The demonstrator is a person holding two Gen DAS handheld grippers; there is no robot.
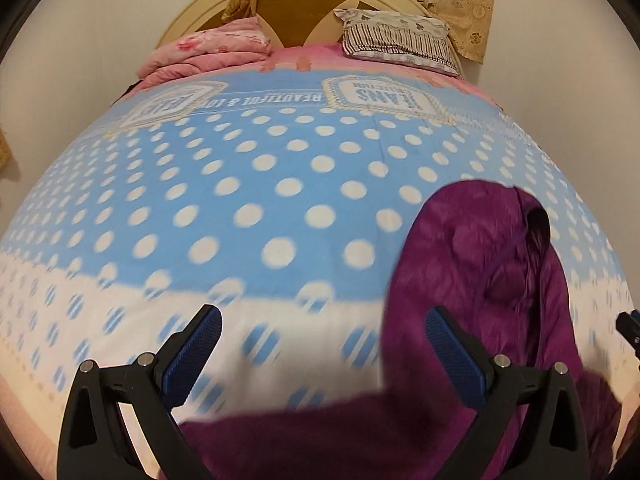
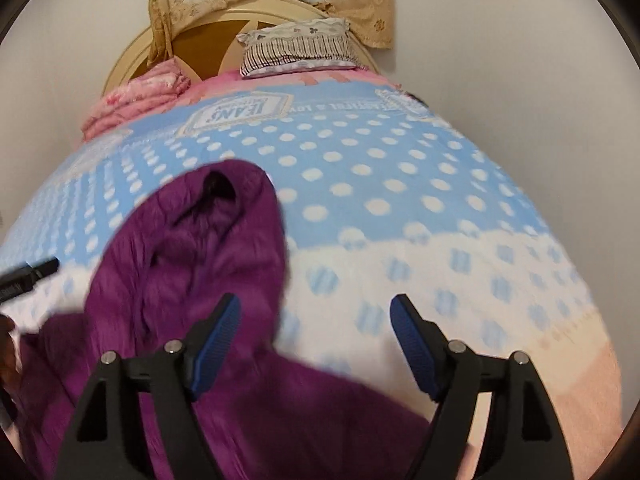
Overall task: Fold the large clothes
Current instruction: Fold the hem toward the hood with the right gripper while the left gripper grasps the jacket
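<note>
A: Where is the garment (image 1: pixel 472 264)?

B: It lies on the bed cover (image 1: pixel 248 184), a purple piece, crumpled rather than flat. In the left wrist view it fills the near right part of the picture and runs along the near edge under the tongs. In the right wrist view the same garment (image 2: pixel 208 264) sits at near left, with its rounded far end reaching onto the blue dotted part of the cover (image 2: pixel 400 184).

A: And the left gripper (image 1: pixel 324 330)?

B: Its jaws stand wide apart, nothing pinched. The right finger overlaps the purple cloth in the picture, but the pads are bare (blue ribbed faces, both clear to see). Whether any finger touches the cloth I cannot tell; the picture is blurred.

A: The right gripper (image 2: pixel 316 318)?

B: Wide too, with nothing between the pads. Its left finger stands over the garment's edge, its right finger over the pale dotted band of the cover.

A: Do the two see each other?

B: Just. A dark tip shows at the right edge of the left view, and another at the left edge of the right view.

A: What is at the far end?

B: A striped pillow (image 1: pixel 400 40) on the right, a folded pink quilt (image 1: pixel 212 52) on the left, both against a curved headboard (image 1: pixel 200 12), with a beige curtain (image 1: pixel 460 4) hanging behind.
</note>
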